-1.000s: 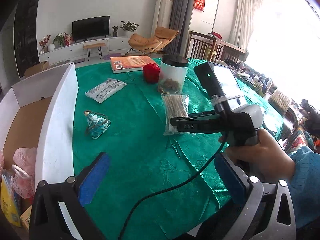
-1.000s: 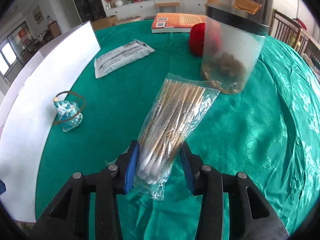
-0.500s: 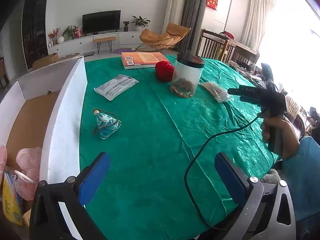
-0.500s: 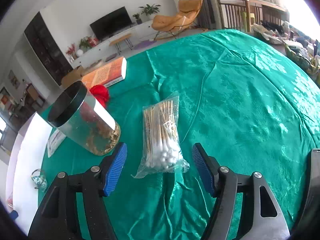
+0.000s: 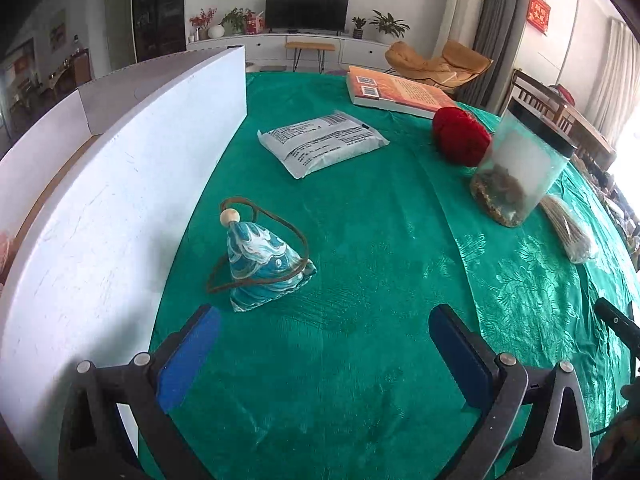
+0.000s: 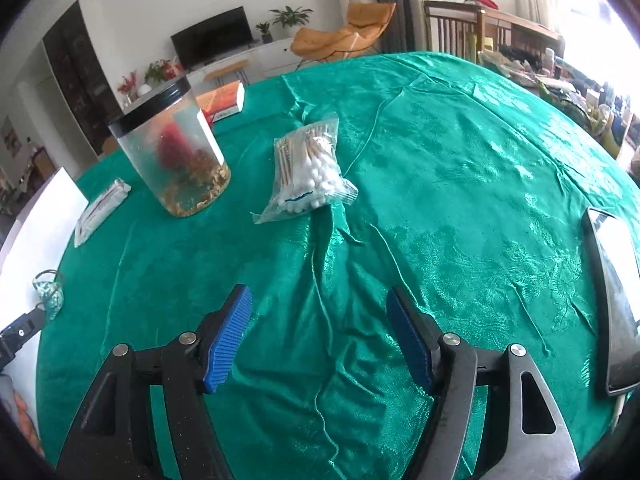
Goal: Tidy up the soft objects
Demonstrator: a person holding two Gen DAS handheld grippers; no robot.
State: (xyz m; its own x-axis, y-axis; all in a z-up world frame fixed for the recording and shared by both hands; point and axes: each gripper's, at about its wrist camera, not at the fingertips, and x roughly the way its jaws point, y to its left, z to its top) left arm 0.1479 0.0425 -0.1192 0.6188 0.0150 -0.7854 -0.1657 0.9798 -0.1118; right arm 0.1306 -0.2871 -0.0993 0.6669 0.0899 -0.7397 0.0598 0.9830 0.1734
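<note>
Left wrist view: the left claw (image 5: 324, 344) hangs wide open and empty, the blue pyramid pouch (image 5: 266, 266) sitting on the green surface (image 5: 360, 380) just ahead, beside the white box wall (image 5: 120, 200). The right claw (image 6: 318, 336) has just been opening; nothing lies between its jaws, and the cotton swab bag (image 6: 308, 176) rests ahead near the jar (image 6: 172, 148).

Ahead of my left gripper (image 5: 324, 354) the cloth (image 5: 380, 280) lies bare up to the pouch (image 5: 266, 266); the box wall (image 5: 120, 200) shuts off the left. Ahead of my right gripper (image 6: 318, 338) bare cloth runs to the swab bag (image 6: 310, 174), with the jar (image 6: 176, 152) beside it and a phone (image 6: 614, 300) at the right.
</note>
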